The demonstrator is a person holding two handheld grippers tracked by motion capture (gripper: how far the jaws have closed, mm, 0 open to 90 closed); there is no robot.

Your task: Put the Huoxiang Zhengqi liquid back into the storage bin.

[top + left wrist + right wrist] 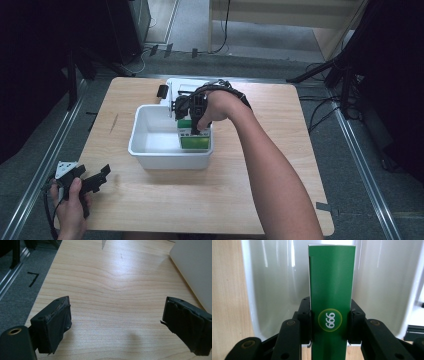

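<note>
Green box (331,302) in R gripper (331,322), white bin (150,150) walls close around.

table (250,200): matt pale wood | tub (150,150): glossy white plastic | box (332,285): smooth green card

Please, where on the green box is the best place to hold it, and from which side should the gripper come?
Grip the green box across its two narrow edges near the upper end, coming straight down from above. It is tall and slim and goes end first into the white tub, whose walls block the sides. The right gripper holds it just so, a finger on each edge.
</note>
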